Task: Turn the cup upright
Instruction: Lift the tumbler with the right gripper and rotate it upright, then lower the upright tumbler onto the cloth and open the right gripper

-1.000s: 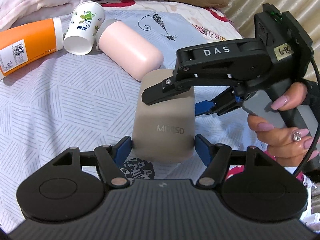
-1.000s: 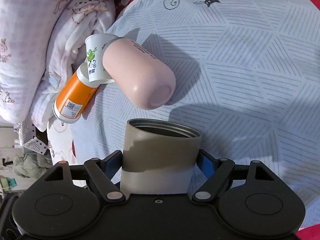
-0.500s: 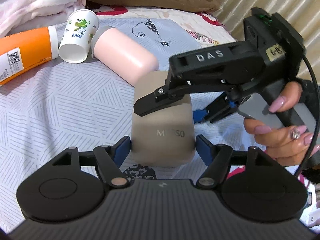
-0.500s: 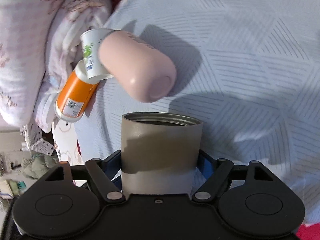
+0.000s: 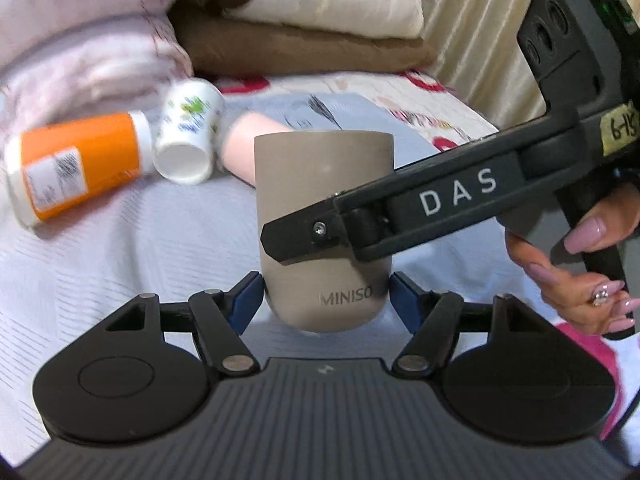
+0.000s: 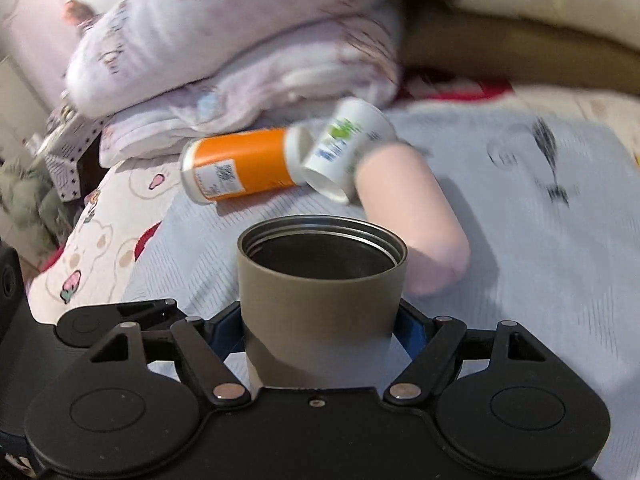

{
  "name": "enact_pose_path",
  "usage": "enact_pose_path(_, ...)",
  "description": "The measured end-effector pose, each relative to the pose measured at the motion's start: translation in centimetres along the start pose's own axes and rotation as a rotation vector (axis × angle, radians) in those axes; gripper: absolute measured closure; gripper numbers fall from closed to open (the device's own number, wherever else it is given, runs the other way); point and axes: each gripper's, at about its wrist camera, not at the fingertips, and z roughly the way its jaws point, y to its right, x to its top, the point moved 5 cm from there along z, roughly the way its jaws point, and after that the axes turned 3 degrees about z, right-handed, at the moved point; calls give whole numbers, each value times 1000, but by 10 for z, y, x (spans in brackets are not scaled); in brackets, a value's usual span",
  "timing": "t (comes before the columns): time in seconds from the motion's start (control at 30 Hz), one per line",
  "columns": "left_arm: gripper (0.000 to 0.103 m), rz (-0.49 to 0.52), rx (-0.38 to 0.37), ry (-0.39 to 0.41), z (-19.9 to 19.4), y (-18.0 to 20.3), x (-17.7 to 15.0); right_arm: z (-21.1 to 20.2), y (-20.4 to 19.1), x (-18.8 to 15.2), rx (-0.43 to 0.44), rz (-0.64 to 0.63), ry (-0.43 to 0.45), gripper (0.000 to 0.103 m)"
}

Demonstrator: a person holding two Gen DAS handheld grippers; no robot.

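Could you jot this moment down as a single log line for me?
step: flipping cup | taupe cup: upright, mouth up | left gripper: at base | right gripper: clamped on cup | nearby: pink cup lying down

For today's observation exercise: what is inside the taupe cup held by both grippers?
Looking into the taupe cup from the right wrist view, only a dark metal lining and a threaded rim show, with no contents visible. Its very bottom is hidden by the near wall.

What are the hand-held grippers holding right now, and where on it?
Both clamp the taupe cup: the left hand-held gripper at its rounded base, the right hand-held gripper across its lower wall, mouth up.
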Motion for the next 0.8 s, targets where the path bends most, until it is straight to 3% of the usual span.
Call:
enact_pose_path(0.1, 35, 9, 51, 61, -5, -7, 1, 4, -11, 8, 29, -85, 68, 21)
enact_pose_path(0.2, 36, -35, 51, 107, -4, -20, 1, 7, -23, 12, 33, -224, 146, 21)
enact_pose_path(0.43, 37, 31, 133, 117, 14, -19, -8, 16, -33, 5, -5, -400, 218, 21)
enact_pose_path(0.7, 37, 69, 145, 170, 21, -11, -15, 16, -22, 1, -19, -397, 243, 21)
enact_pose_path(0.8, 37, 61, 140, 153, 24, -11, -16, 16, -23, -3, -33, -436, 248, 21)
